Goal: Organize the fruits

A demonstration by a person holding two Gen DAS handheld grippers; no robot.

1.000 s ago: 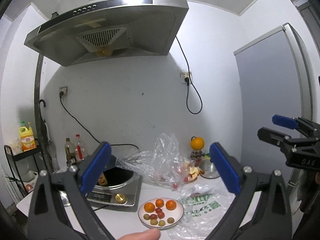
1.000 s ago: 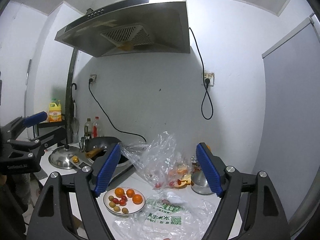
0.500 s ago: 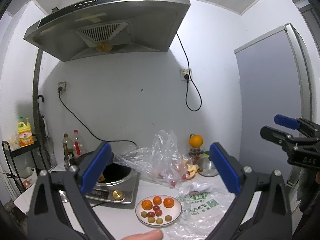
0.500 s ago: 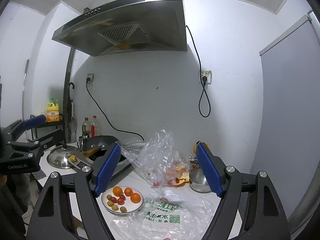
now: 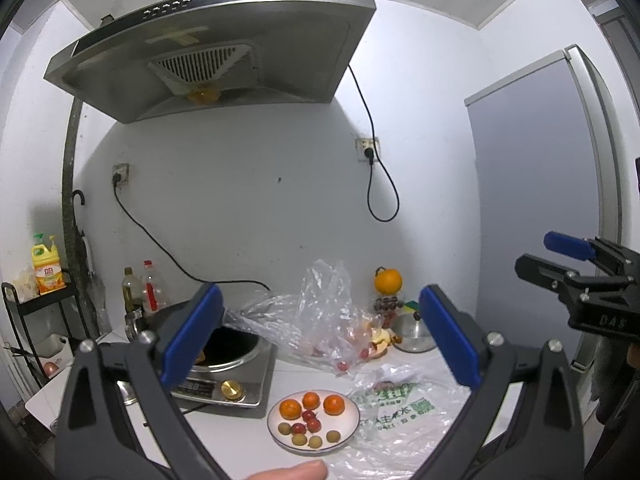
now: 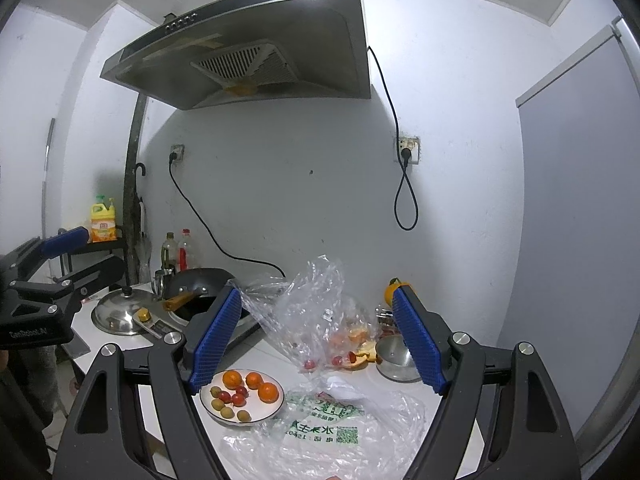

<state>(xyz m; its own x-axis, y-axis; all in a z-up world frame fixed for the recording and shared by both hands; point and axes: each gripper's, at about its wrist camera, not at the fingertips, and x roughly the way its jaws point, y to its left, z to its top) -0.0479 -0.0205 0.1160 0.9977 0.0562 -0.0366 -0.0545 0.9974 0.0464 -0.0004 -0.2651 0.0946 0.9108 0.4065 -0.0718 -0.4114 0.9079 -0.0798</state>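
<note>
Both the left gripper (image 5: 320,336) and right gripper (image 6: 316,340) are held wide apart, nothing clamped, above the white plate (image 5: 352,420); oranges (image 5: 334,405), cherry tomatoes and green fruits are seen on that plate, beside the printed bag (image 5: 400,408)

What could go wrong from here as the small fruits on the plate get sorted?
The plate sits near the counter's front edge, so a nudge may slide it off. The small round fruits lie loose and could roll away from the wide-open right tool. The printed plastic bag touches the plate and could snag.
</note>
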